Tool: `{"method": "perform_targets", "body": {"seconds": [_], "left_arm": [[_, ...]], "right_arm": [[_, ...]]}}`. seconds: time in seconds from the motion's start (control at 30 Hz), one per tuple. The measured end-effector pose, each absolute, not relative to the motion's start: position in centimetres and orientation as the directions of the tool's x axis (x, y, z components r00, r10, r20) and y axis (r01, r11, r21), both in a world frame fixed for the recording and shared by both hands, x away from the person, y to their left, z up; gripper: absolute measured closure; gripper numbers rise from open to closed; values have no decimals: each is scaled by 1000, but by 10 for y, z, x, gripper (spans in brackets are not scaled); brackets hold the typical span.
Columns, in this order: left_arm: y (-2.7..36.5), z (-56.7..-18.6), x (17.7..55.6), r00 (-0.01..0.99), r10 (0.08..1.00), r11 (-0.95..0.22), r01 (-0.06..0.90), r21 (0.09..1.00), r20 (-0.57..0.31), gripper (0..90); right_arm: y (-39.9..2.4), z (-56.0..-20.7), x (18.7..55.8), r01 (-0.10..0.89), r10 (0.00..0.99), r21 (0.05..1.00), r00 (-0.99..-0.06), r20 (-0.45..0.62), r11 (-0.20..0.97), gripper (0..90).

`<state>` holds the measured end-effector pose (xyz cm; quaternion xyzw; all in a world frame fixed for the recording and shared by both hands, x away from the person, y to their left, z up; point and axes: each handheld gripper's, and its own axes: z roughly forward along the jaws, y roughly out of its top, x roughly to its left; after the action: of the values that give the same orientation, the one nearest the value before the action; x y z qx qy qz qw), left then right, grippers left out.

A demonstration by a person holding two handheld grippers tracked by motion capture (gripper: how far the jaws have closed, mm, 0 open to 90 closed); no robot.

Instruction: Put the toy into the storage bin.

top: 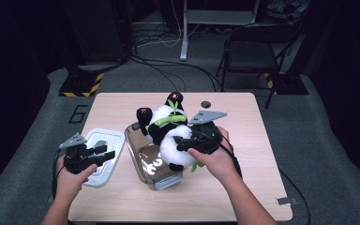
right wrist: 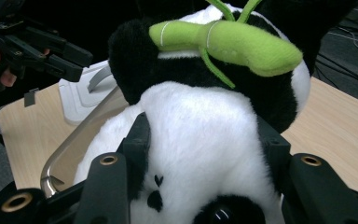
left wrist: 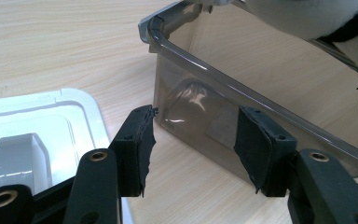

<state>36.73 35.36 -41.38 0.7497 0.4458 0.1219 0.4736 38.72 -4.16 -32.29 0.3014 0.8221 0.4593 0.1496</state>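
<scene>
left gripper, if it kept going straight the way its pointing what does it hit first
Most likely the side wall of the smoky clear bin. The open left gripper points straight at that wall, with bare table between them. The white lid lies off to the side, out of that line. Depth is hard to judge.

The left gripper [left wrist: 193,147], fingers apart, faces a smoky clear container [left wrist: 223,88] beside a white lid [left wrist: 51,121].

A black folding chair [top: 255,49] and loose cables [top: 168,70] sit on the grey floor [top: 328,140] beyond the table.
</scene>
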Motion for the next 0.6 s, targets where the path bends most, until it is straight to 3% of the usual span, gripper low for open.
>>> {"method": "perform_targets", "body": {"seconds": [0.6], "left_arm": [[351,-414,367,577,783,-157,548,822,-234,468]], "right_arm": [[3,-336,392,363,601,834,-798,47,416,507]]}}
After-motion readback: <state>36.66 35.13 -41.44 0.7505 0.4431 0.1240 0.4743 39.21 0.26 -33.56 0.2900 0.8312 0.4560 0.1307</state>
